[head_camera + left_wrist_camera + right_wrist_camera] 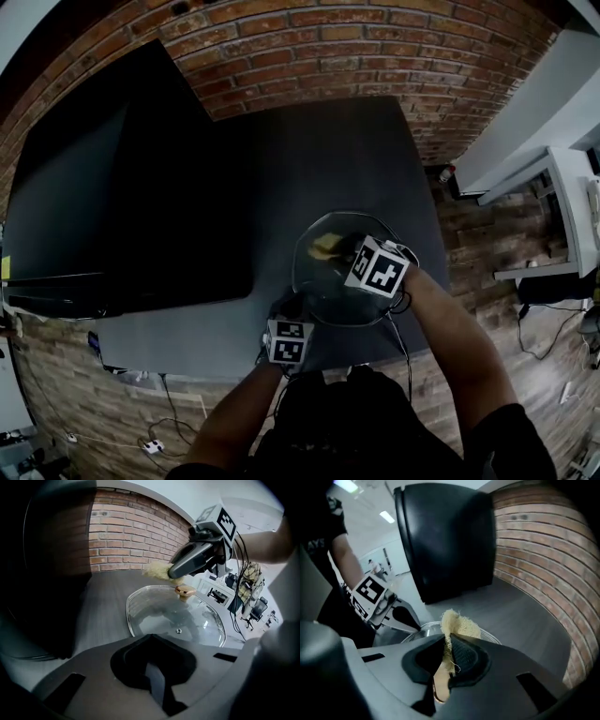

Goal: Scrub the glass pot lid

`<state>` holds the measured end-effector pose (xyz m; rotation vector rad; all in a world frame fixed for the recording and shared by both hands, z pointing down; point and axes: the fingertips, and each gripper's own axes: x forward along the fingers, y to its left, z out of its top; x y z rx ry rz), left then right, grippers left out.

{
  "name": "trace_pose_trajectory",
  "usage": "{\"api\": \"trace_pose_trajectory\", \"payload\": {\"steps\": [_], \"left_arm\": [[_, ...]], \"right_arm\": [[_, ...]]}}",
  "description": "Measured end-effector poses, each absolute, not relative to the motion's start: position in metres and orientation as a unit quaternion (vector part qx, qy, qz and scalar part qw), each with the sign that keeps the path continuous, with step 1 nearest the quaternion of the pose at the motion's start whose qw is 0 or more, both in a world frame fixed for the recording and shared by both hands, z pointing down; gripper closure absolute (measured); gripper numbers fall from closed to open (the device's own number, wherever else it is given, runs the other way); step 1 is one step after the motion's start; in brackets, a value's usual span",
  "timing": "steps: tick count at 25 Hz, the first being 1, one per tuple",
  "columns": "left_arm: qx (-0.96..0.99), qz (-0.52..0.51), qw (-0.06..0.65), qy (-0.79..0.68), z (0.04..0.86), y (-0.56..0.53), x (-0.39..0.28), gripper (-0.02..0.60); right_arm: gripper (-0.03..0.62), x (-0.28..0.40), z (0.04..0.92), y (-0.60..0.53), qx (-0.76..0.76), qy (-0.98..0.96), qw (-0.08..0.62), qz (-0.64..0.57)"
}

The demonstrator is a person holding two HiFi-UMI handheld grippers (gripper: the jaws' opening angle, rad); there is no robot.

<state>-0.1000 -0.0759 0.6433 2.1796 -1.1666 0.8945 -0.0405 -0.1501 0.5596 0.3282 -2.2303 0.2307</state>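
Observation:
The glass pot lid [328, 291] with its gold knob [185, 591] is at the near right of the dark table [319, 150]. My left gripper [292, 309] is at the lid's near rim, and its jaws look shut on the rim [152, 641]. My right gripper [339, 251] is shut on a yellow loofah sponge [325, 246]. It holds the sponge over the far side of the lid, just beyond the knob. In the right gripper view the sponge [457, 625] sticks out past the jaws above the lid's rim [490, 638], with the left gripper [391, 613] opposite.
A large black boxy object [122, 187] fills the table's left half. A brick wall [356, 47] runs behind the table. The table's front edge [187, 361] is close to the person. A white desk [562, 202] stands to the right, and cables lie on the floor [159, 422].

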Motion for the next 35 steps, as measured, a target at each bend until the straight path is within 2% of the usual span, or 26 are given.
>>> {"api": "trace_pose_trajectory", "payload": {"steps": [5, 14, 22, 35], "left_arm": [[0.803, 0.328, 0.256, -0.426, 0.644, -0.076, -0.097, 0.549], [0.811, 0.322, 0.252, -0.418, 0.643, -0.079, -0.097, 0.549], [0.813, 0.320, 0.252, -0.416, 0.645, -0.081, -0.098, 0.549], [0.812, 0.318, 0.252, -0.420, 0.645, -0.081, -0.097, 0.549]], "right_arm": [[0.553, -0.093, 0.589, -0.121, -0.009, -0.863, 0.505, -0.006], [0.553, -0.130, 0.625, -0.109, -0.101, -0.820, 0.560, -0.057], [0.553, -0.140, 0.637, -0.140, -0.066, -0.818, 0.569, -0.040], [0.553, -0.116, 0.637, -0.199, 0.033, -0.836, 0.544, 0.065]]}}
